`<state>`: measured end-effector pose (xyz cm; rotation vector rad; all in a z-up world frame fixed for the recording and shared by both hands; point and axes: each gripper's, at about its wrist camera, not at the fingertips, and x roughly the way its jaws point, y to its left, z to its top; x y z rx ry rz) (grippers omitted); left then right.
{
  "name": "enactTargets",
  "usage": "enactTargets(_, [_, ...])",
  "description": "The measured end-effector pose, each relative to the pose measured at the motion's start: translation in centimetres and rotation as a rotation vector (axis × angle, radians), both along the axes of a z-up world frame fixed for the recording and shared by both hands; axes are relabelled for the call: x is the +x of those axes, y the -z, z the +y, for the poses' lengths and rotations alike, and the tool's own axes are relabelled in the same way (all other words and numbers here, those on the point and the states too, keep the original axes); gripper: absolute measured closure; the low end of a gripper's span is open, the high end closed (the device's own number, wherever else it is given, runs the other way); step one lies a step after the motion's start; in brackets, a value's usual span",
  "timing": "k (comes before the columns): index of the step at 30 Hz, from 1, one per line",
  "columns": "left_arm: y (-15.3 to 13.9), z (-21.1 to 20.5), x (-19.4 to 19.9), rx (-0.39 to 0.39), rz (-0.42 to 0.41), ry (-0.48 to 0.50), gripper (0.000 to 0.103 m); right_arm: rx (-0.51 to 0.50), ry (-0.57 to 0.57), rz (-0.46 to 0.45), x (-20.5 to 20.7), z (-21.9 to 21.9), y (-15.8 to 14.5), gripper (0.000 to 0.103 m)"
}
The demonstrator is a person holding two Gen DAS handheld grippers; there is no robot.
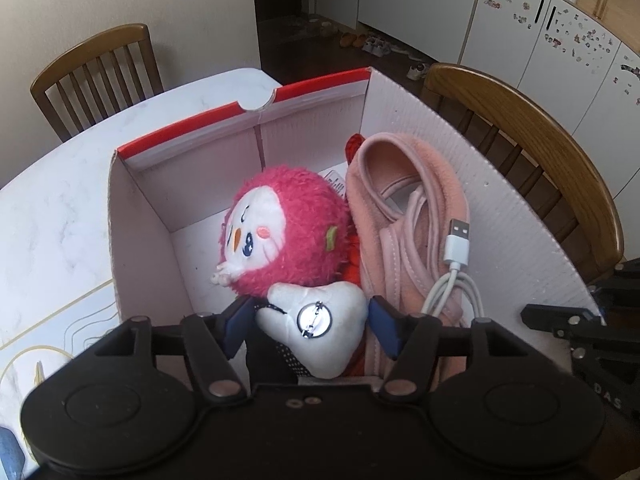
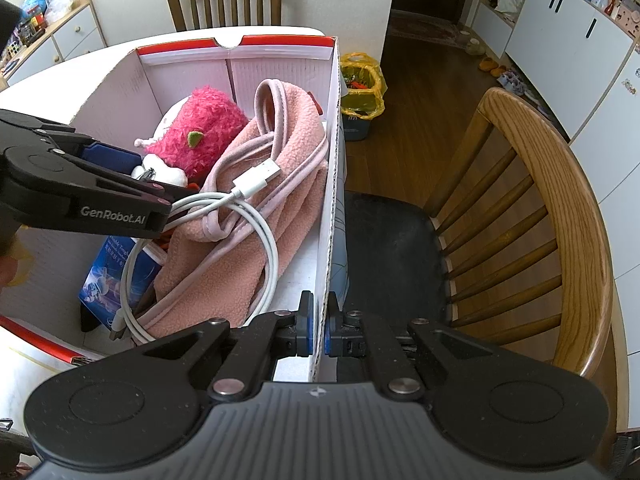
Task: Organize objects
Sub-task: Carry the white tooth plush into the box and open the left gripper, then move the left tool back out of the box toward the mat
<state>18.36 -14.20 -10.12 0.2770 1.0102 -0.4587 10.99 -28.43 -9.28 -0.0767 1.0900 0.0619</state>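
Observation:
A white cardboard box (image 1: 500, 200) with a red rim stands on the marble table (image 1: 52, 208). In it lie a pink plush doll (image 1: 288, 236), a folded pink fleece (image 1: 404, 208) and a coiled white USB cable (image 1: 456, 264). My left gripper (image 1: 308, 324) is inside the box with its blue pads on either side of a white tooth-shaped plush pin (image 1: 316, 332); it also shows in the right wrist view (image 2: 120, 168). My right gripper (image 2: 318, 330) is shut on the box's right wall (image 2: 332, 184). A blue packet (image 2: 104, 280) lies under the cable (image 2: 240, 204).
A wooden chair (image 2: 540, 208) with a dark seat stands right of the box, another chair (image 1: 96, 76) at the table's far side. A bin with a yellow bag (image 2: 362, 92) stands on the wooden floor. White cabinets (image 2: 568, 44) line the far right.

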Motion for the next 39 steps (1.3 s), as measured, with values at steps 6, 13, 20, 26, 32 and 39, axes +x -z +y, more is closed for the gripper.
enactTargets(6, [-1.3,0.7,-0.6,-0.034,-0.019,-0.014,0.026,0.001,0.000,0.000,0.0,0.0,0.0,0.098])
enactTargets(13, [-3.3,2.1,-1.0,-0.074,-0.044,-0.045,0.023,-0.003,-0.003,-0.001,0.0,0.1,0.0,0.098])
enactTargets(20, [-5.9,3.8,-1.7,-0.123,-0.077,-0.073,0.014,-0.006,-0.005,-0.001,0.0,0.1,0.0,0.098])
enactTargets(26, [-7.6,5.6,-2.4,-0.155,-0.110,-0.109,0.005,-0.008,-0.007,-0.001,0.0,0.2,0.0,0.098])
enactTargets(32, [-8.4,8.0,-2.7,-0.149,-0.136,-0.171,0.001,-0.009,-0.010,0.000,0.0,0.2,0.0,0.098])
enactTargets(39, [-8.7,12.3,-2.7,-0.117,-0.172,-0.270,0.001,-0.010,-0.010,0.001,-0.1,0.1,0.0,0.098])
